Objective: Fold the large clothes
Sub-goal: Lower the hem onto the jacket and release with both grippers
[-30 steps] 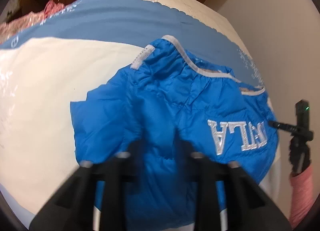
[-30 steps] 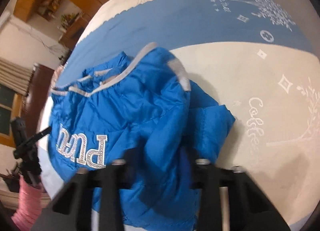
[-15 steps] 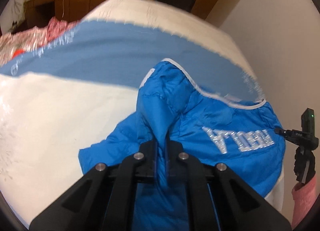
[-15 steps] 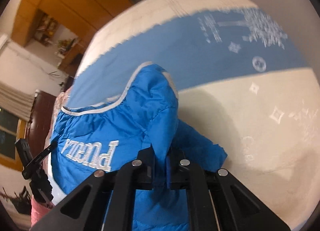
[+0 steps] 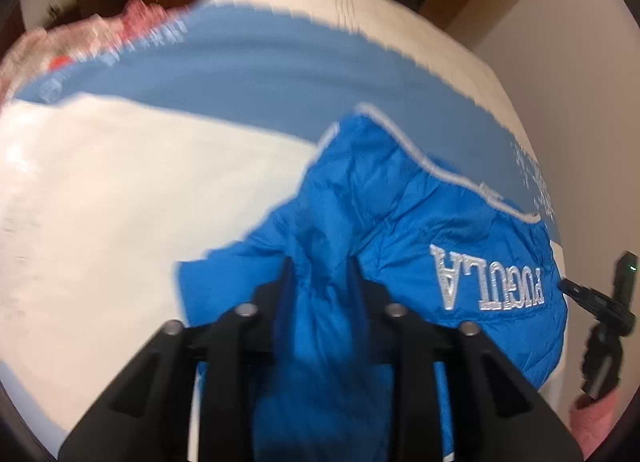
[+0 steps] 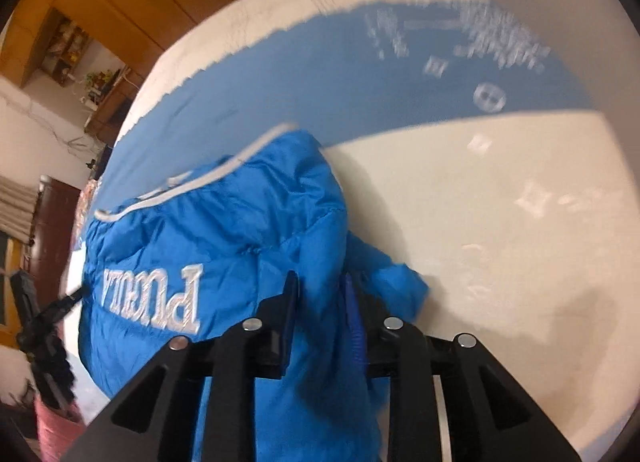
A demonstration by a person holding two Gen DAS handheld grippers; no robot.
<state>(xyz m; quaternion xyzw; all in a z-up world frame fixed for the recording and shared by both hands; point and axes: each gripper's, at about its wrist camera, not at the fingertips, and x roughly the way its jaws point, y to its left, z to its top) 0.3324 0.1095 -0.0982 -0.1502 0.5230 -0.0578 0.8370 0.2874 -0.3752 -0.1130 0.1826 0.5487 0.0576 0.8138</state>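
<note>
Both grips loosening: left gripper (image 5: 320, 274) and right gripper (image 6: 320, 286) jaws opening from full closure half a second back, blue puffer jacket (image 5: 400, 222) fabric between them yet. Jacket fold bunched higher toward frame centre than a second ago.

Cream-and-blue bed (image 5: 120, 222), blue jacket (image 5: 420, 222) on it
</note>
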